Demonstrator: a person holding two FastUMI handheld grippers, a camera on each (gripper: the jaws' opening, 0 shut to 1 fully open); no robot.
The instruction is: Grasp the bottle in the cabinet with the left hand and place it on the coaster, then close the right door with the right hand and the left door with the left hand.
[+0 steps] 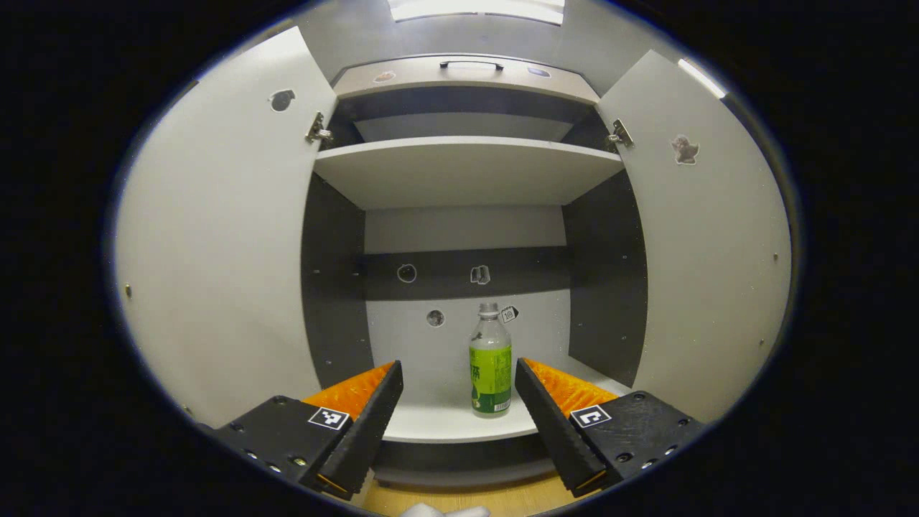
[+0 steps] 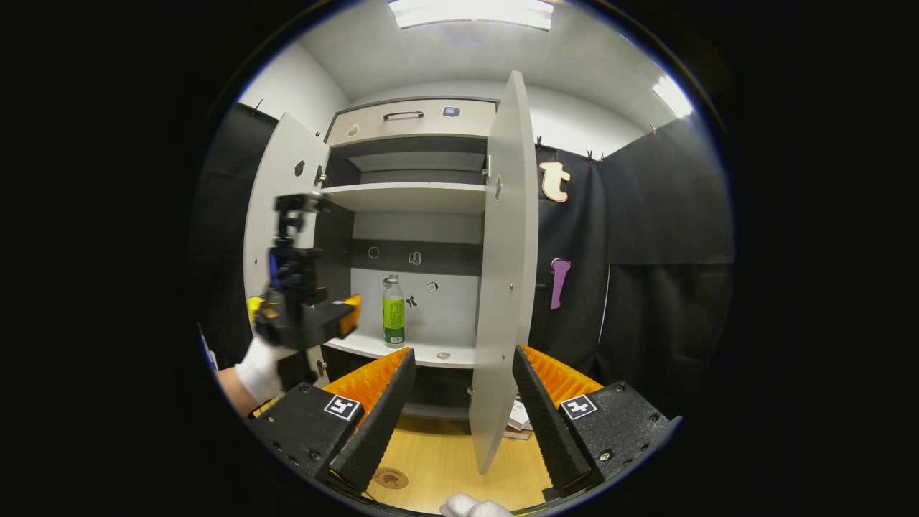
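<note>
Bottle (image 1: 491, 362) in the left gripper view stands upright on the cabinet's lower shelf (image 1: 459, 424), ahead of my left gripper (image 1: 458, 402) and framed between its open jaws, slightly right of centre; I'd nudge right, then go straight in and close on the label. In the right gripper view my right gripper (image 2: 459, 402) hangs open and empty, the right door (image 2: 506, 287) edge-on between its jaws and the coaster (image 2: 391, 478) on the bench below.

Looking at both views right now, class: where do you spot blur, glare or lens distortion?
Left gripper view: sharp; the fisheye bows both cabinet doors outward, and the bottle is crisp. Right gripper view: ceiling light glares white, and the left gripper looks motion-blurred.
</note>
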